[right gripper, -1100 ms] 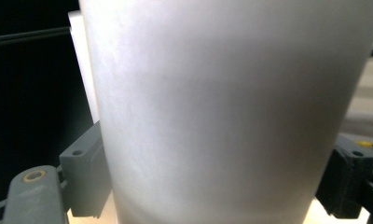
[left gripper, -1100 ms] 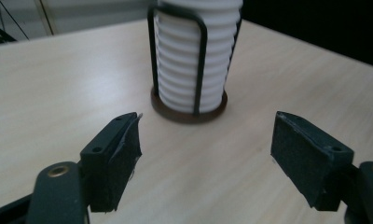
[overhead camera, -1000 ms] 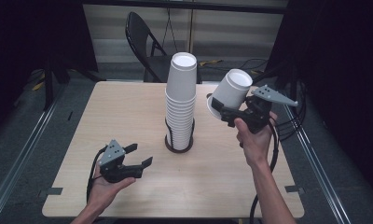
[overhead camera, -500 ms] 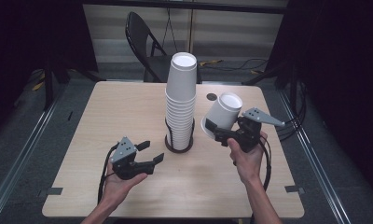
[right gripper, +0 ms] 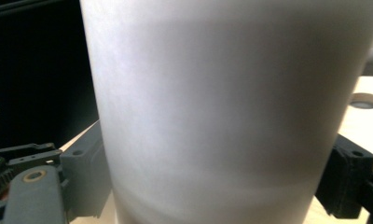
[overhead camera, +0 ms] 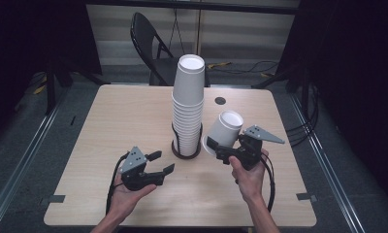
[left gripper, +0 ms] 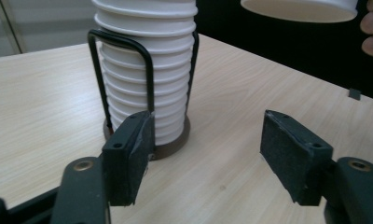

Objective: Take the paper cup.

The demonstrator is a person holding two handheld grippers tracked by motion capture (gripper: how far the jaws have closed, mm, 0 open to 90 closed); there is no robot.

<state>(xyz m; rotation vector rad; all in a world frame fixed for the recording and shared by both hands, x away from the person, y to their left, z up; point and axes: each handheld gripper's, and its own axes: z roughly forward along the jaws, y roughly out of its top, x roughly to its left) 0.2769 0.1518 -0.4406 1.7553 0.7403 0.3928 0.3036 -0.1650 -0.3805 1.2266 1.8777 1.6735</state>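
The right gripper (overhead camera: 220, 151) clamps a single white paper cup (overhead camera: 224, 130), its jaws pressed on both sides of the cup's wall as the right gripper view shows. In the high view the cup hangs upside down and tilted, its closed base up and away from the person, its wide mouth down toward the table (overhead camera: 134, 111), just right of the tall stack of cups (overhead camera: 188, 104) standing in a black wire holder (overhead camera: 185, 149). The cup's long axis leans; it must come upright before the mouth can sit flat on the wood. The left gripper (overhead camera: 160, 162) rests in the open palm at the lower left of the stack, jaws apart with nothing between them, and they have just been closing somewhat. In the left gripper view the holder sits just beyond its left jaw. Compared with a second ago, the cup has come down from beside the stack's top to near its base, and the left gripper has edged toward the holder.
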